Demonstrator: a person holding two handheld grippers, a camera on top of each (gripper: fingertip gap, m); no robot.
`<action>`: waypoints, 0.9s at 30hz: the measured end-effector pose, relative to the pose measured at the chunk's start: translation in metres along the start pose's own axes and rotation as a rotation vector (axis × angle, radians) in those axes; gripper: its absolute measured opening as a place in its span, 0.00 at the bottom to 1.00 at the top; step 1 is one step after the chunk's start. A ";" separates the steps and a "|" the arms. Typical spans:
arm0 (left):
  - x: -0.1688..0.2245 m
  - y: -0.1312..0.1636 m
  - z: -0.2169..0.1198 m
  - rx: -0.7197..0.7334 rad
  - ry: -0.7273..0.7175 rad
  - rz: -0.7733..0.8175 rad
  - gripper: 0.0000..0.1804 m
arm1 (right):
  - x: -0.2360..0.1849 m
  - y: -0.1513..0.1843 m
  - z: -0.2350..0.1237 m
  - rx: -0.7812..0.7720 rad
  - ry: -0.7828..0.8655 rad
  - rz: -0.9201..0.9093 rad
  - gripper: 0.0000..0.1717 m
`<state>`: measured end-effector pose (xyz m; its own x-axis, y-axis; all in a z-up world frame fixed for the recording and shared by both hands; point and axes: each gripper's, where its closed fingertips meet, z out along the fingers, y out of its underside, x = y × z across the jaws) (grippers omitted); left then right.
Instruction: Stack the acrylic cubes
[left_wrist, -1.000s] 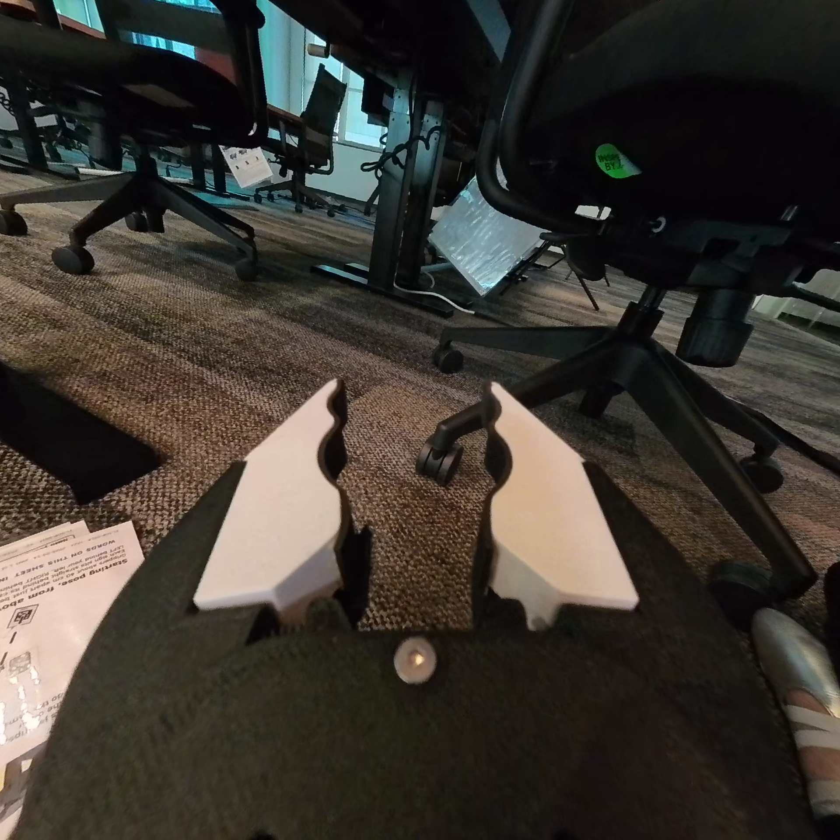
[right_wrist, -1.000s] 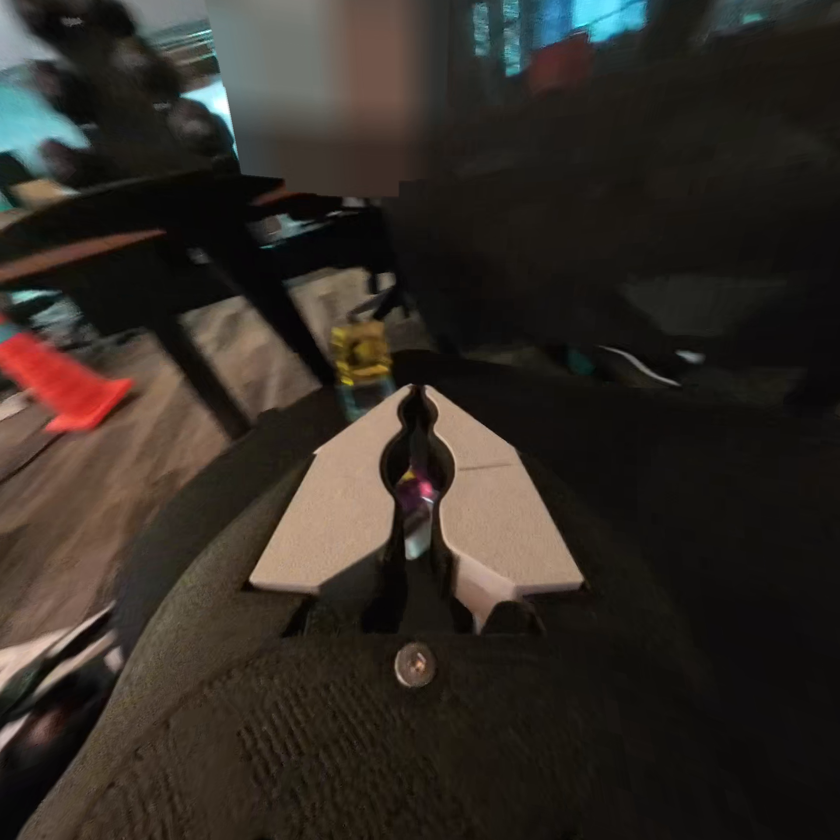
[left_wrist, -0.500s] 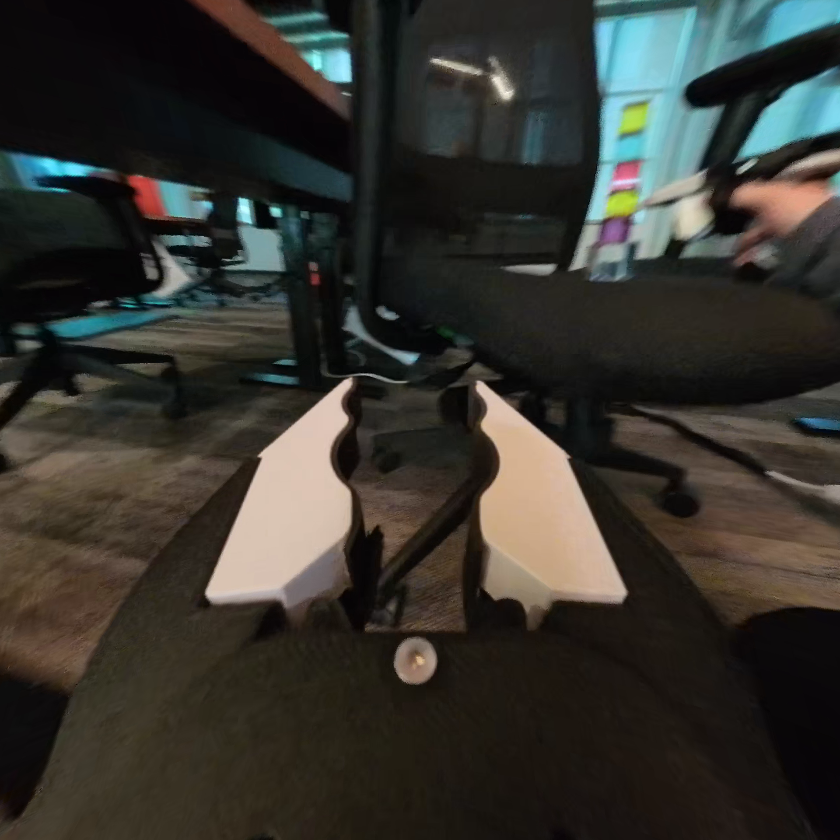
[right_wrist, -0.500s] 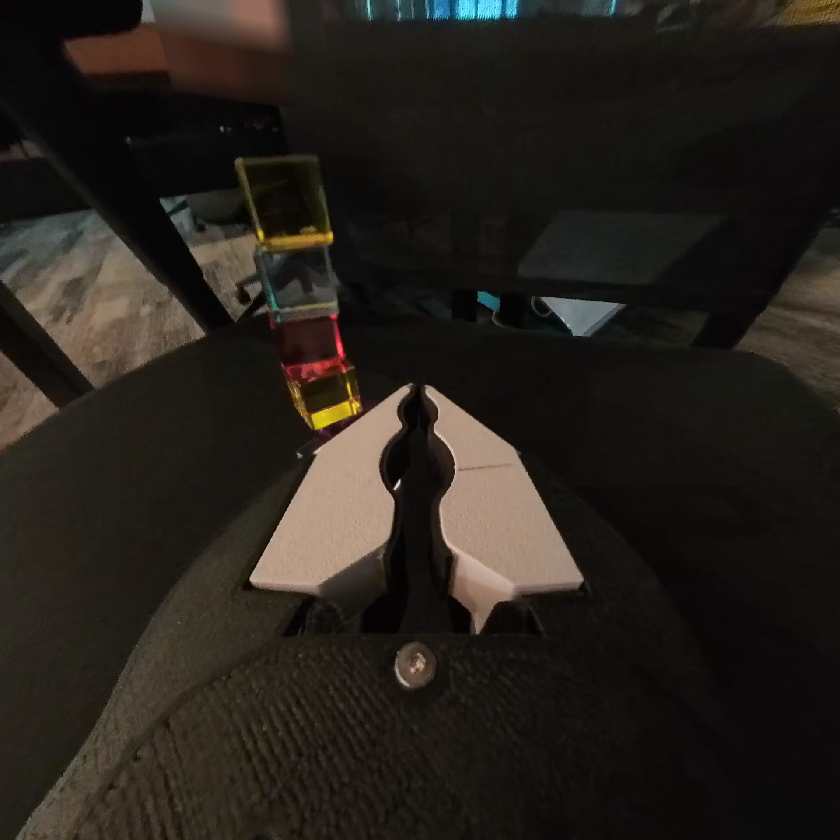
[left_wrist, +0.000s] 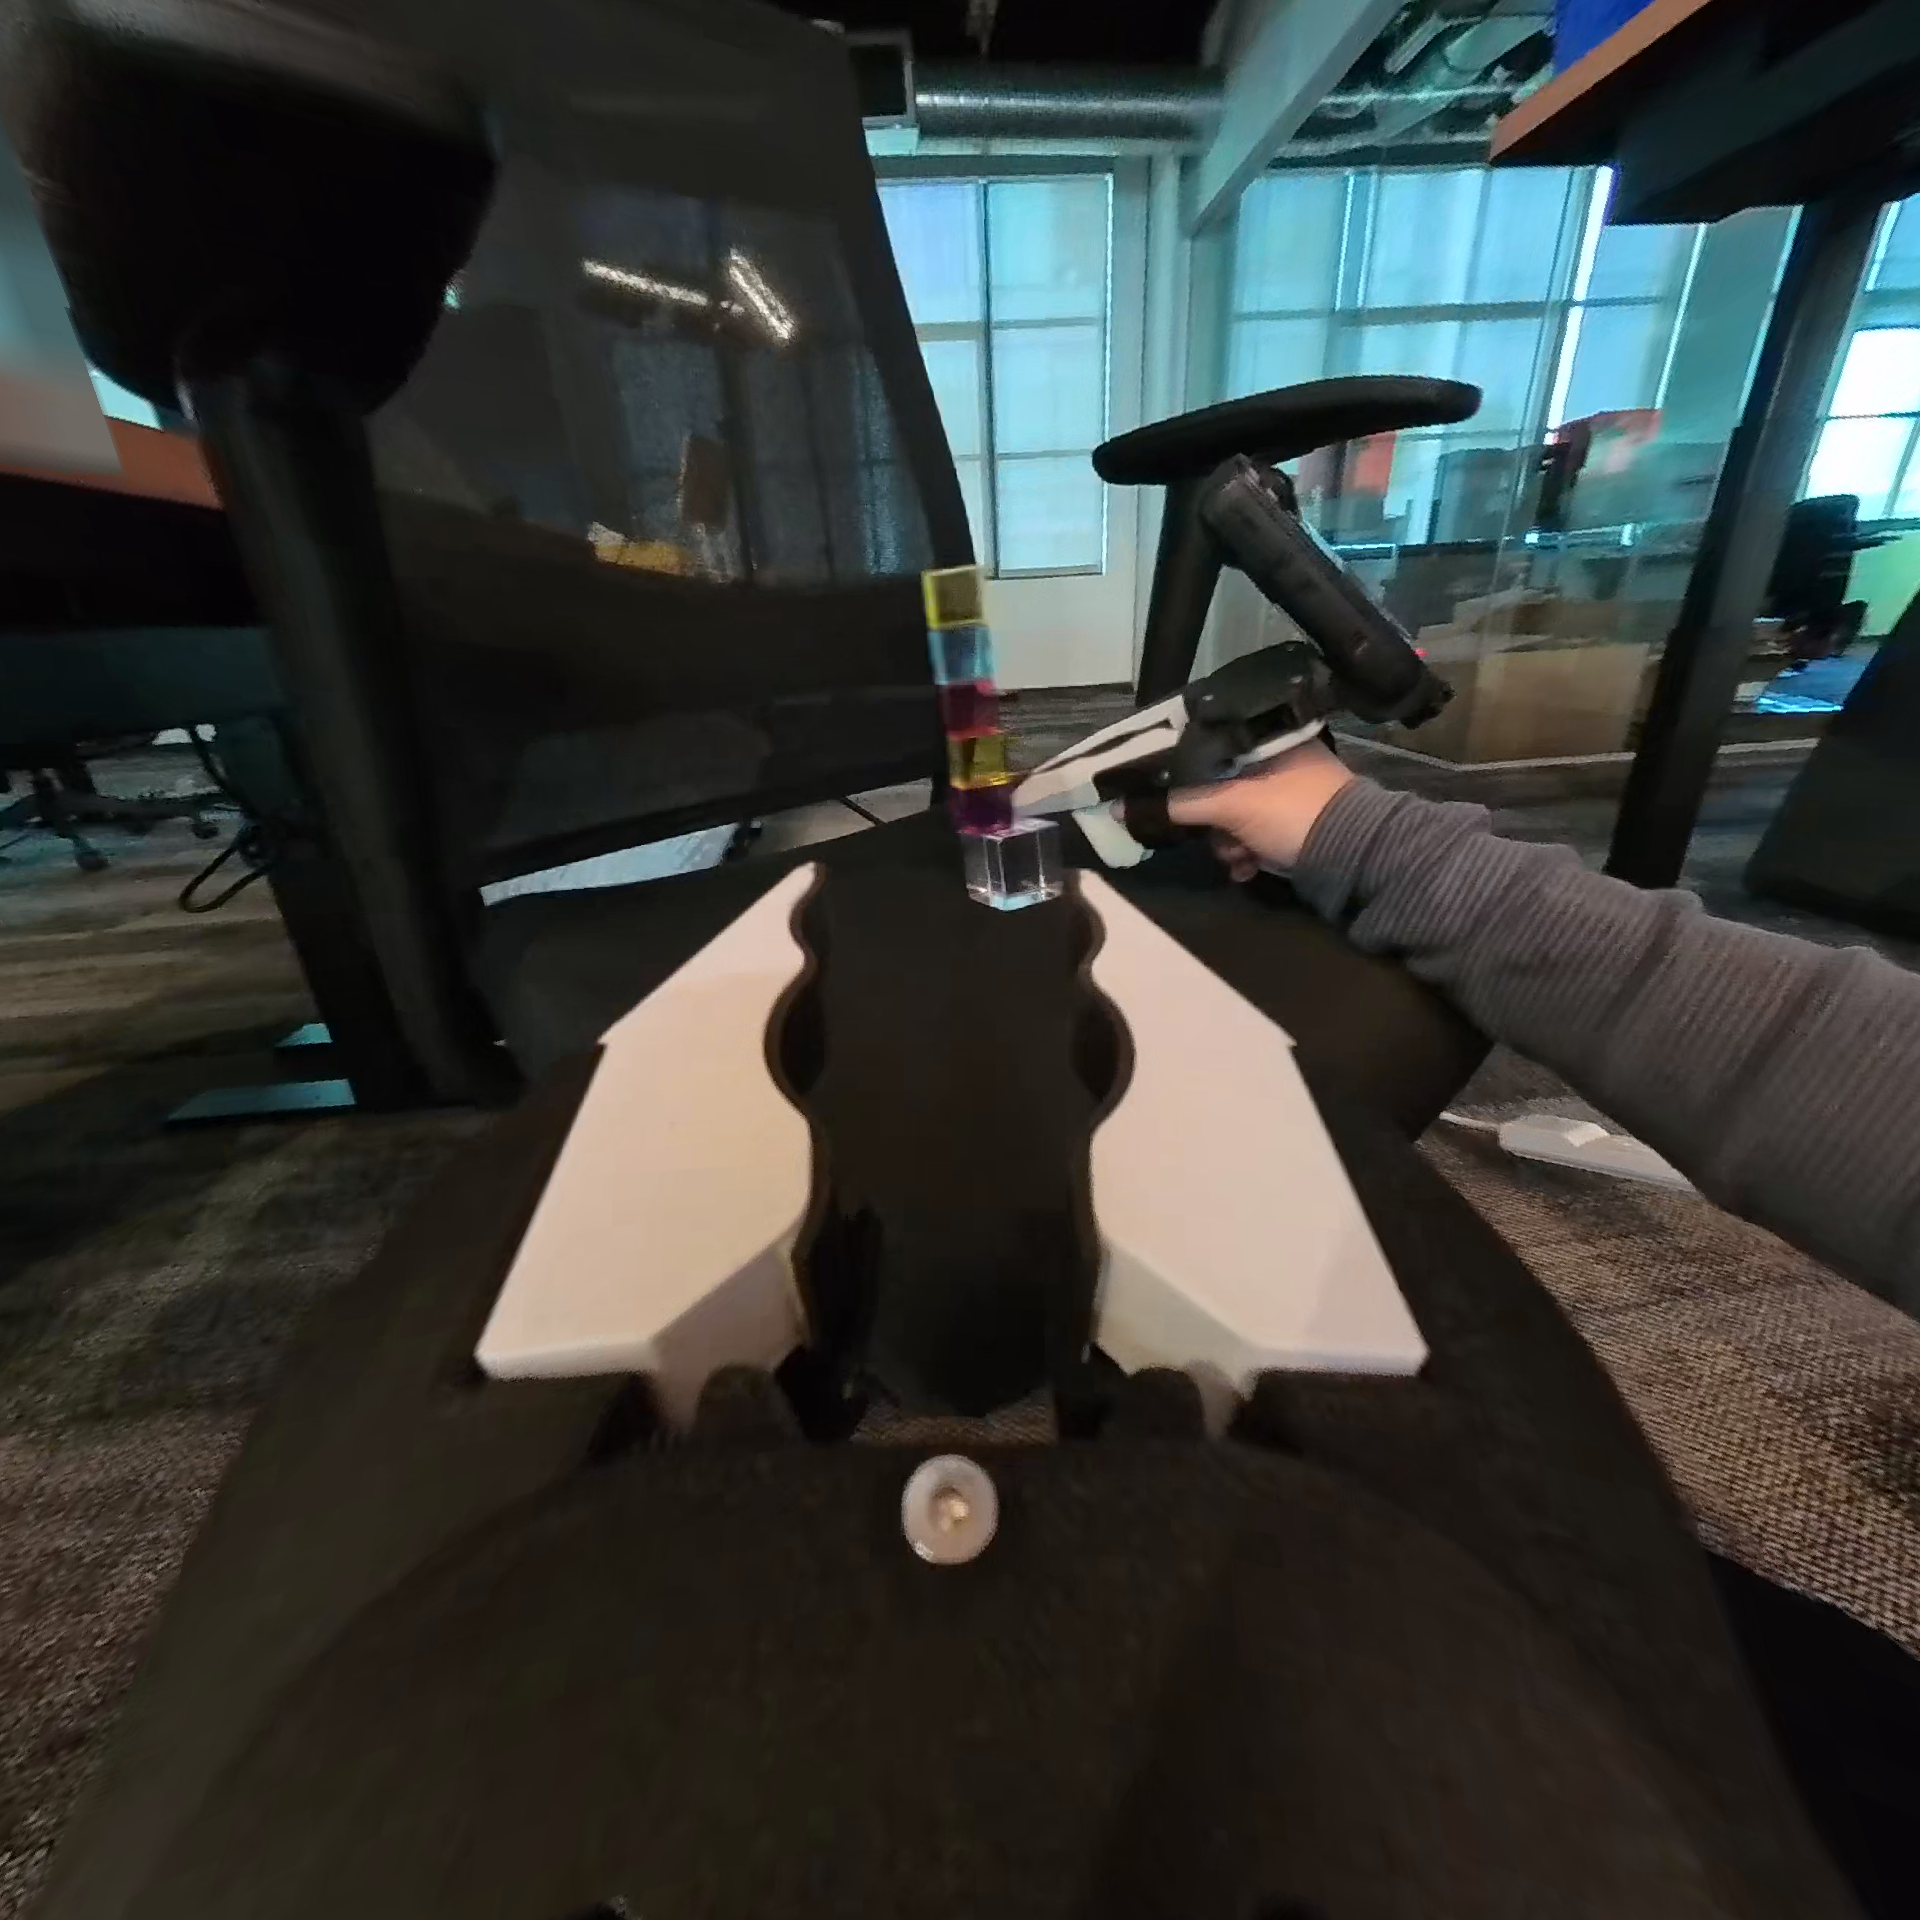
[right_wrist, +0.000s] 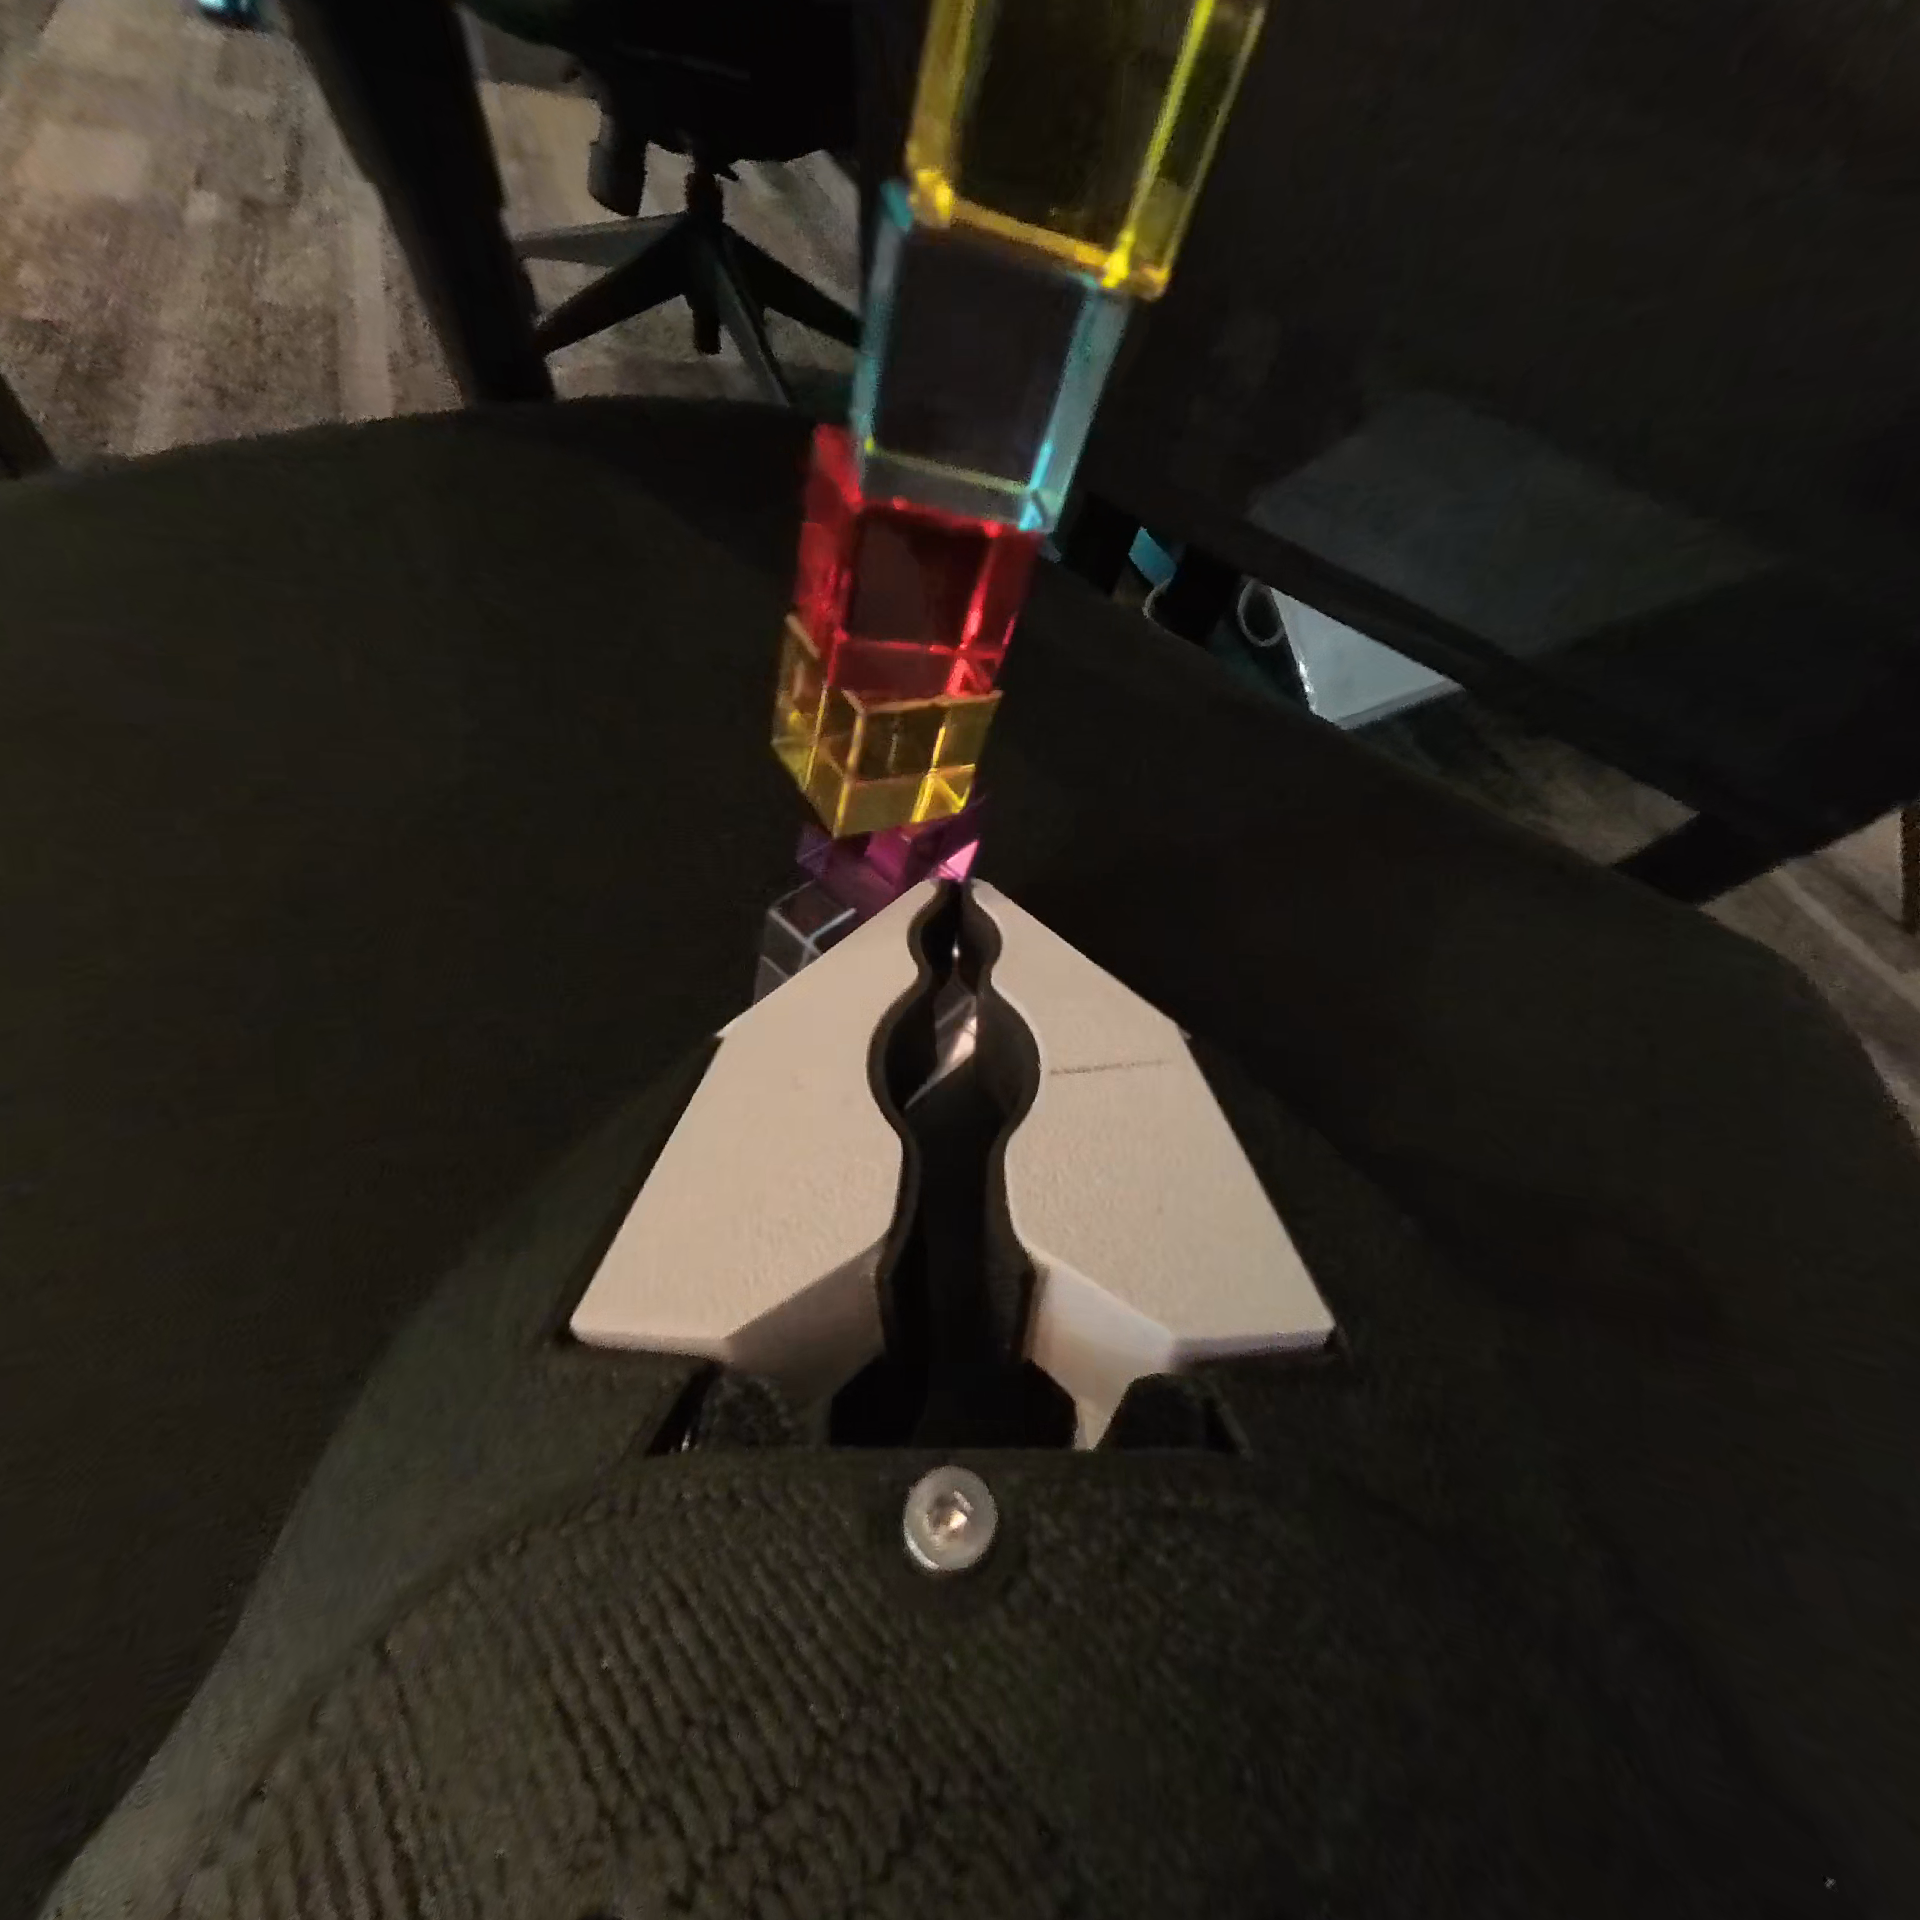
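A tower of several see-through cubes (left_wrist: 966, 707) stands on a black chair seat (left_wrist: 1247, 966). From the bottom it has a clear cube (left_wrist: 1013, 868), then purple (left_wrist: 982, 808), yellow, red, cyan and yellow cubes. My left gripper (left_wrist: 945, 904) is open and empty, and the clear cube stands just beyond its fingertips. My right gripper (right_wrist: 956, 896) is shut, with its closed tips against the side of the purple cube (right_wrist: 894, 857), just above the clear cube (right_wrist: 795, 930). It also shows in the left wrist view (left_wrist: 1039, 790), held by a hand in a grey sleeve (left_wrist: 1558, 987).
The chair's mesh backrest (left_wrist: 623, 520) rises behind the tower, with armrests on either side (left_wrist: 1288, 416). A desk leg (left_wrist: 1725, 520) stands at the right. Grey carpet (left_wrist: 156, 1247) surrounds the chair, and a white power strip (left_wrist: 1590, 1143) lies on it at the right. Tip to tip, the grippers are about 30 cm apart.
My left gripper rose from carpet level to face the tower on the seat, and its jaws narrowed somewhat. My right gripper, shut throughout, closed in until its tips reached the purple cube.
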<state>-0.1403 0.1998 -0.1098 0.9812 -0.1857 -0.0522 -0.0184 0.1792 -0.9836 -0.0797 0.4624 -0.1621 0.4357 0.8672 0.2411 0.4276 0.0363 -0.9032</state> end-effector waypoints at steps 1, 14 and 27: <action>0.000 0.001 0.001 -0.005 0.007 -0.005 0.24 | -0.004 -0.001 0.000 0.003 -0.012 -0.024 0.00; -0.008 0.017 -0.004 -0.028 -0.002 -0.062 0.25 | 0.005 -0.023 -0.022 0.206 0.024 0.022 0.00; -0.061 0.059 -0.088 -0.021 -0.205 -0.065 0.27 | 0.013 -0.036 -0.038 0.339 0.041 0.076 0.00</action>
<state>-0.2182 0.1363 -0.1804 0.9989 0.0043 0.0456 0.0444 0.1528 -0.9873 -0.0591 0.4536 -0.1130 0.4906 0.8534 0.1760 0.1082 0.1407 -0.9841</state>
